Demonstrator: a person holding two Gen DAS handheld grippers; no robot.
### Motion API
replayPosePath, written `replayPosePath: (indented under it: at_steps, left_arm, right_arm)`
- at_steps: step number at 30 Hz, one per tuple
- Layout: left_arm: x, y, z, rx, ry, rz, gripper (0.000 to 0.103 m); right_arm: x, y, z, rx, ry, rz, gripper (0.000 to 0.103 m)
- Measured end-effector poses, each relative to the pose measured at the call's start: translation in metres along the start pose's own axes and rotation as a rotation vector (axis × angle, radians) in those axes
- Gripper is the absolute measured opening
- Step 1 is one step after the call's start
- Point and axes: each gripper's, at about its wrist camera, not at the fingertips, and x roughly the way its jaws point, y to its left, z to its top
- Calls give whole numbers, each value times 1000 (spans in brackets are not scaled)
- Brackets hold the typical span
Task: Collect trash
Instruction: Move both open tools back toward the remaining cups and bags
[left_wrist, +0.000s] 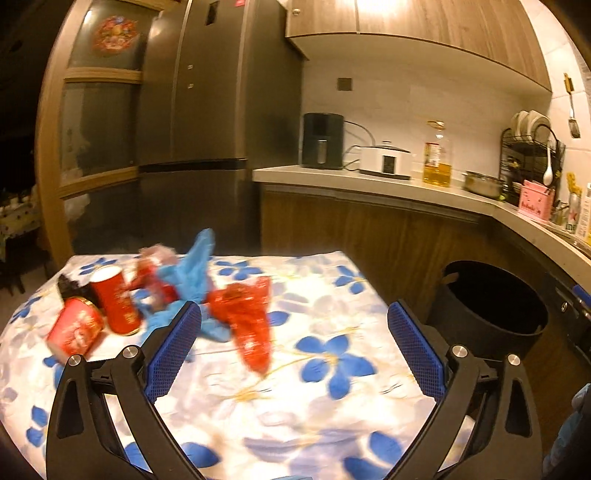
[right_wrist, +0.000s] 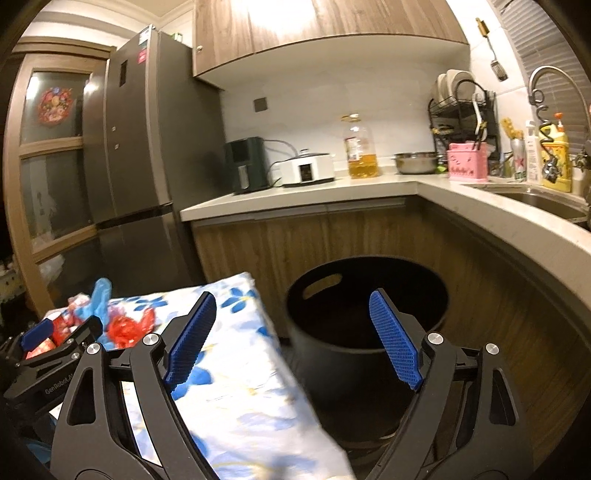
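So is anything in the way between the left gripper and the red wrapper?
Nothing visible. The left hand-held gripper is open over the flowered cloth, and the red wrapper lies just ahead between its fingers, with only bare cloth before it. The blue glove and red cans sit behind and left.

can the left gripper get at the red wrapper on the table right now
Probably yes. The left gripper is open and empty, and the red wrapper lies just ahead of it on the table with nothing in between.
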Motion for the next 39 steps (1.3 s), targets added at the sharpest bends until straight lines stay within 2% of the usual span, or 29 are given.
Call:
replayPosePath:
  at_steps: [16,24,29,33,39]
  left_arm:
    - [-23,112,-17,-80,3,194,97]
    - [-18,175,-25,-125,21,286,97]
    - [-9,212,-26,-162,43,318,97]
    - [5,226,-27,-163,73,325,97]
    - [29,242,-27,-187,149,270,97]
  right_arm:
    - [5,99,-29,-61,52,144,84]
    - [15,140,-43,-93,85,211,84]
    - [21,160,-47,-101,97,247,84]
    - [27,174,-50,-106,110,265,84]
    - [33,192,-52,-113,116,289,84]
